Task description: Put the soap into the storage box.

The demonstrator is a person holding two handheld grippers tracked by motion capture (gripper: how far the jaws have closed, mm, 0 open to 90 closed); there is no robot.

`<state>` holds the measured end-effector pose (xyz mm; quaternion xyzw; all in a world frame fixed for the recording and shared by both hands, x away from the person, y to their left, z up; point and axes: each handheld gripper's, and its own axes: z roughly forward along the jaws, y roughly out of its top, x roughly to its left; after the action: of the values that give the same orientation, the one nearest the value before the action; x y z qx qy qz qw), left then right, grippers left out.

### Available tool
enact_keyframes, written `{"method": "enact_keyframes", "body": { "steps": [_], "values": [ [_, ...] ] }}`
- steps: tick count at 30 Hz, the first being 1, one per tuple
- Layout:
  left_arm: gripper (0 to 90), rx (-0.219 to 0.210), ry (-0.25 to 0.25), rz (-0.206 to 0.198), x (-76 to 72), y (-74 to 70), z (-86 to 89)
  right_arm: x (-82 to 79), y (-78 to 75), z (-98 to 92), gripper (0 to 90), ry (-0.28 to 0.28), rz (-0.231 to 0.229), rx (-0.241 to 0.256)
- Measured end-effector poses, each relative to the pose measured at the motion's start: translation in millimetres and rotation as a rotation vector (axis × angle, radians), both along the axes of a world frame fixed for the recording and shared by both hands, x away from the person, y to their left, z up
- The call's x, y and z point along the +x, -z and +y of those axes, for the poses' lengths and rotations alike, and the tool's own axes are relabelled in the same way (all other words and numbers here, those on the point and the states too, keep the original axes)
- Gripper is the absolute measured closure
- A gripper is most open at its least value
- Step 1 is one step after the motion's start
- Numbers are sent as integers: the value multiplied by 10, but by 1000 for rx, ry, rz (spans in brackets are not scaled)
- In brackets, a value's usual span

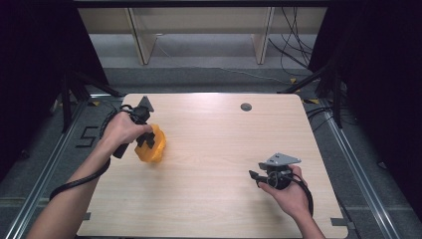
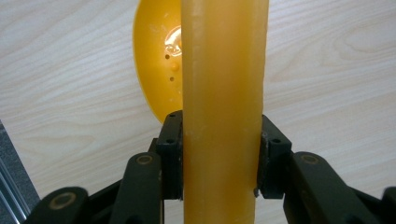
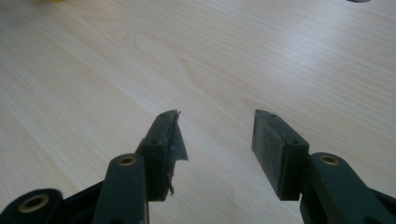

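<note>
A yellow-orange plastic scoop-like object (image 1: 153, 144) sits at the left of the wooden table (image 1: 214, 149), tilted on its side. My left gripper (image 1: 147, 139) is shut on it. In the left gripper view its thick yellow handle (image 2: 224, 102) runs upright between the two black pads (image 2: 170, 149), and its rounded bowl (image 2: 159, 70) with small holes lies beyond against the wood. My right gripper (image 1: 255, 175) rests low over the table at the right front, pointing left. Its jaws stand open, nothing between them, its fingertips (image 3: 166, 135) just above bare wood. The left pad's rubber is torn.
A small grey round grommet (image 1: 246, 106) is set in the table near the far edge. Black cables (image 1: 79, 181) trail from both grippers off the table. Metal rails and dark stands flank the table, with wooden shelving legs behind.
</note>
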<state>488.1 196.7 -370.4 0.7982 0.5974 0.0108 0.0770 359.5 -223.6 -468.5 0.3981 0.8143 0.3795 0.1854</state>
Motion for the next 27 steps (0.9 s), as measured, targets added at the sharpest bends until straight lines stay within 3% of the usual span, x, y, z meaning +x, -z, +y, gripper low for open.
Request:
{"method": "enact_keyframes", "body": {
  "steps": [19, 21, 22, 23, 24, 27],
  "values": [
    [606, 18, -49, -3, 186, 92, -3, -7, -5, -2, 515, 3, 3, 4],
    [606, 17, -57, -12, 191, 100, -4, -7, -6, -2, 515, 4, 3, 5],
    [606, 7, -89, -33, 189, 118, -24, -12, -5, 3, 515, 9, 8, 10],
    [606, 9, -86, -28, 193, 117, -21, -10, -9, 0, 515, 7, 8, 8],
    [606, 30, -40, -6, 207, 100, 10, -13, -12, 2, 514, 11, 12, 13],
    [606, 18, -57, -3, 212, 113, 2, -5, -3, -3, 514, 2, 4, 3]
  ]
}}
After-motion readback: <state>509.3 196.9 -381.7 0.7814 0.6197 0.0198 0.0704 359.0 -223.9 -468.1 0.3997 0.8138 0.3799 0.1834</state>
